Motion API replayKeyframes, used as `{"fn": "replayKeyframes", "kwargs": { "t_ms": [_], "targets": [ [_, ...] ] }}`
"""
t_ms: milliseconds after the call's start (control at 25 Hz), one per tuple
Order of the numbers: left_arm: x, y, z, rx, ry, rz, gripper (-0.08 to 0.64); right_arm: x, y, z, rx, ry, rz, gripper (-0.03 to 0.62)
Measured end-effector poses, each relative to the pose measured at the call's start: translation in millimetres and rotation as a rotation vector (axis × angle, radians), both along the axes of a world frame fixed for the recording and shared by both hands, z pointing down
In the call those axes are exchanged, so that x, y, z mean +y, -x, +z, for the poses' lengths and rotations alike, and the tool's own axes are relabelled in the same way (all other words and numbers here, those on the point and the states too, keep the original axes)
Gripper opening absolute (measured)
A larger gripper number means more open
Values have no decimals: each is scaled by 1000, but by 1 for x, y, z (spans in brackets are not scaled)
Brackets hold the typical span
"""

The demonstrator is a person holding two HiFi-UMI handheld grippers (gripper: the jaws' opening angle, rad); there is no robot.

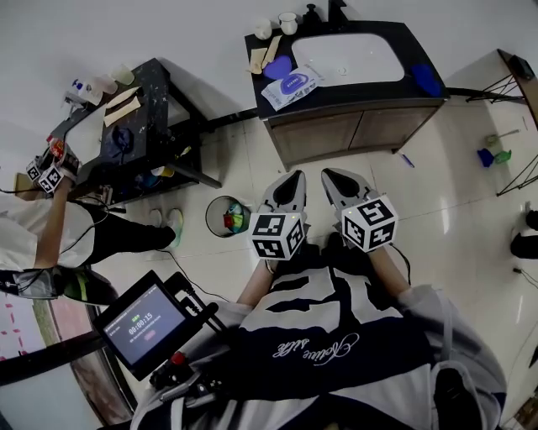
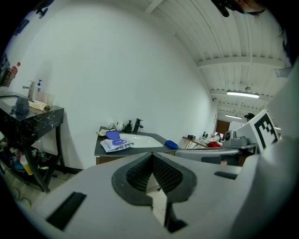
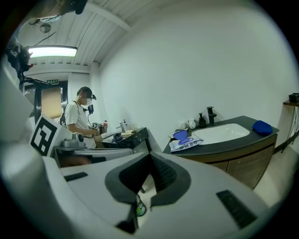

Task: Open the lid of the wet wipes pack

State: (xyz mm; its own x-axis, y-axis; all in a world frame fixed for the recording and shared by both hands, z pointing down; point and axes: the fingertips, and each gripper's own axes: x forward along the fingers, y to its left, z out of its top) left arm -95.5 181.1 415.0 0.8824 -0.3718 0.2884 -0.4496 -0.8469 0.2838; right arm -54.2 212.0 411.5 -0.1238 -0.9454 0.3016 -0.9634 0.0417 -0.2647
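Note:
The wet wipes pack (image 1: 291,86), white with a blue label, lies flat on the dark vanity counter (image 1: 395,94) left of the white basin (image 1: 346,57). It also shows in the left gripper view (image 2: 115,144) and the right gripper view (image 3: 186,144), lid down as far as I can tell. My left gripper (image 1: 293,177) and right gripper (image 1: 333,175) hover side by side over the floor, well short of the vanity, pointing at it. The left gripper (image 2: 152,156) and right gripper (image 3: 149,158) are both shut, jaws touching at the tips, nothing held.
A blue heart-shaped item (image 1: 278,67), cups (image 1: 276,26) and a black faucet (image 1: 336,12) stand behind the pack. A blue cloth (image 1: 426,80) lies at the counter's right end. A waste bin (image 1: 227,216), a black marble table (image 1: 134,109) and another person (image 1: 50,227) are left.

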Motion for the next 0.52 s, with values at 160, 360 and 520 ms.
{"fn": "replayKeyframes", "kwargs": {
  "t_ms": [160,360,520],
  "targets": [
    [-2,1,-1,2,-1,-13,-2,-2,1,0,1,1,-11,-2],
    [-2,2,1,-6,-4,-15,-2,-4,4,3,0,2,-21,-2],
    [-4,1,4,-9,0,-16,-2,-6,4,7,-3,8,-26,-2]
  ]
}}
